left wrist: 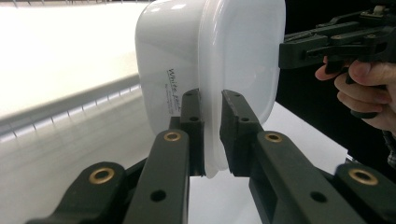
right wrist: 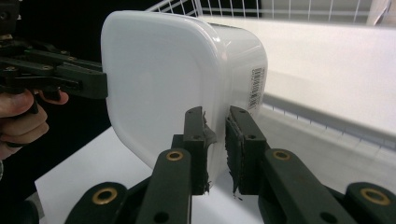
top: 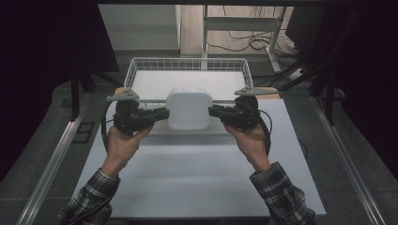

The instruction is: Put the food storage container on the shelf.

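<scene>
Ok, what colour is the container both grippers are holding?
White, with a translucent white lid; the container shows best in the right gripper view.

left tongs (top: 162, 113) pointing inward, jaws pinched nearly closed; right tongs (top: 213, 111) mirrored opposite, likewise pinched; both hands gripping handles

Dim, dark edges — overexposed glare on the white table (top: 197, 173).

Both forearms wore plaid flannel sleeves in dark and pale checks, cuffs at the wrists. The left tongs (top: 159, 114) and right tongs (top: 217, 111) were matt black, each topped by a grey three-cornered plate, with a black cable looping from the body. In the gripper views, the jaw links carried brass-coloured bushings and plain round holes; the right tongs' pads (right wrist: 237, 144) looked frayed at the edges.
</scene>
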The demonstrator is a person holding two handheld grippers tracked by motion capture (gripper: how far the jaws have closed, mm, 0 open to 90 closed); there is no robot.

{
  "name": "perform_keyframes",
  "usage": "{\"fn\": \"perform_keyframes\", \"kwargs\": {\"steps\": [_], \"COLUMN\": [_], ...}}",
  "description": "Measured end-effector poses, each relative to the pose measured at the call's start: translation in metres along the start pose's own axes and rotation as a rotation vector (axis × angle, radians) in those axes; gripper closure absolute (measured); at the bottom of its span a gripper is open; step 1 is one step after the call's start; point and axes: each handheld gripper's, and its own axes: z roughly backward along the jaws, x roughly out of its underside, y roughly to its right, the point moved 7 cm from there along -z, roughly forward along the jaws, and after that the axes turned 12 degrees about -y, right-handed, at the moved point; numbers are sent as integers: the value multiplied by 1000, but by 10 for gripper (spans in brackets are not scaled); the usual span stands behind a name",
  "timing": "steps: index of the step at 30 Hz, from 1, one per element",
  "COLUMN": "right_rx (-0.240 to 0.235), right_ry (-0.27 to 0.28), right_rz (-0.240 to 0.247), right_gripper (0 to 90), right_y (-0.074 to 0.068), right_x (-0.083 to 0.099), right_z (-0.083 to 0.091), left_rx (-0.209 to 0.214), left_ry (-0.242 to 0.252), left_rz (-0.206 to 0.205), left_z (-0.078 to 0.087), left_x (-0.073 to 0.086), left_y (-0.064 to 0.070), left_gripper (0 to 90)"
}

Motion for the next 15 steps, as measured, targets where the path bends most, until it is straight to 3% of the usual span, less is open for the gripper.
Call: {"fn": "perform_keyframes", "kwargs": {"steps": [15], "right_rx": [45], "right_ry": [25], "right_rz": [6], "right_gripper": [772], "right_y": [11], "right_x": [-51], "right_z": [0], "left_rx": [-21], "left_ry": [-1], "left_rz": [10], "left_z": [6], "left_x": [-45], "left_y": [-19], "left_gripper": [801]}}
